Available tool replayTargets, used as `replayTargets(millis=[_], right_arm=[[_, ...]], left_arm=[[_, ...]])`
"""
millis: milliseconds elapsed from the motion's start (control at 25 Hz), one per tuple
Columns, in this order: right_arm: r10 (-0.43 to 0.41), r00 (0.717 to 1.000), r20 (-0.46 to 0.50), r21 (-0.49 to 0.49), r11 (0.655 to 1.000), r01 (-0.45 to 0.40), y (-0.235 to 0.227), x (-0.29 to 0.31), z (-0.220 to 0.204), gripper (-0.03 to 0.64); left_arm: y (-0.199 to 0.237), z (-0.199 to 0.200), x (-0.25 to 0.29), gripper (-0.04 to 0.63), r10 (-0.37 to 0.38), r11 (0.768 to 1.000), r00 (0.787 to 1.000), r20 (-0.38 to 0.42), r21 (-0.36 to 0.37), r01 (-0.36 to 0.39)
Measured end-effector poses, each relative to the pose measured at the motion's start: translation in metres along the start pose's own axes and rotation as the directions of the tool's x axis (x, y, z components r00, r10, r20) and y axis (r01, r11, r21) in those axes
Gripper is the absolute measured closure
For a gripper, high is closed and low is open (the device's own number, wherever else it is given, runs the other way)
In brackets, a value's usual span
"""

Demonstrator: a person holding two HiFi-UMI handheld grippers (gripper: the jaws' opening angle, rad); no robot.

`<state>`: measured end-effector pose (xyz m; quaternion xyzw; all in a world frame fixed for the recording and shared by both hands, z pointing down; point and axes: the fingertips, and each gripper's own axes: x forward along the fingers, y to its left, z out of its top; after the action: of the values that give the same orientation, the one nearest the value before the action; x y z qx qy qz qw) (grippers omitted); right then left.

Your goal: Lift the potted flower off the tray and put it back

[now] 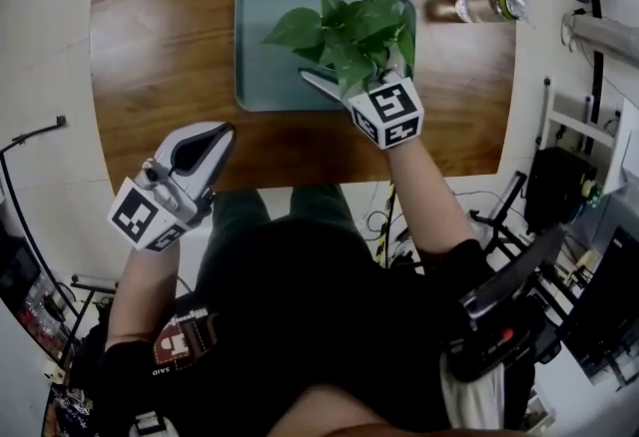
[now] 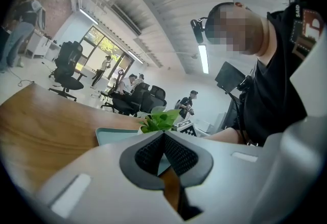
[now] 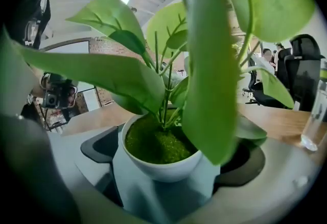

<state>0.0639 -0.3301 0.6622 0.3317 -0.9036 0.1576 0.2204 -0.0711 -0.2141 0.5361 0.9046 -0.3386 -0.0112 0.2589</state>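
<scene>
My left gripper (image 1: 218, 138) sits at the near edge of the table (image 1: 150, 26), jaws together on nothing. The potted flower (image 1: 349, 26) stands in the tray (image 1: 255, 51), in its right half. It's upright, long axis vertical, stems up, leaves fanning left. My right gripper (image 3: 171, 159) straddles the white pot, its 2 jaws wide apart and the pads not pressing. Whether the lift is already done or not yet started, I can't judge.

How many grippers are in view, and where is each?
2. The left gripper, jaws shut and empty, is at the table's near edge. The right gripper is over the tray, jaws open around the plant's white pot.
</scene>
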Motion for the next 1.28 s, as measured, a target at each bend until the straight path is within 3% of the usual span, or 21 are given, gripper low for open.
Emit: replayTargets(millis=[320,640,960,1280], right_arm=[[-0.023,0.999,0.032,-0.048,0.999,0.024,-0.004,0.006,0.003,0.114],[0.002,0.997,0.075,-0.043,0.999,0.001,-0.001,-0.006,0.023,0.123],[0.093,0.989,0.113,-0.101,0.992,-0.082,0.035,0.002,0.077,0.123],[0.219,0.972,0.084,-0.158,0.966,-0.204,0.108,0.061,0.113,0.123]], left_arm=[[-0.001,-0.004,0.001,0.6,-0.002,1.0,1.0,0.021,-0.013,0.002],[0.0,0.004,-0.008,0.6,0.021,1.0,0.999,0.048,0.002,-0.021],[0.003,0.026,-0.034,0.6,0.073,0.997,0.991,0.111,0.024,-0.076],[0.026,0.038,-0.112,0.6,0.193,0.981,0.97,0.146,0.009,-0.196]])
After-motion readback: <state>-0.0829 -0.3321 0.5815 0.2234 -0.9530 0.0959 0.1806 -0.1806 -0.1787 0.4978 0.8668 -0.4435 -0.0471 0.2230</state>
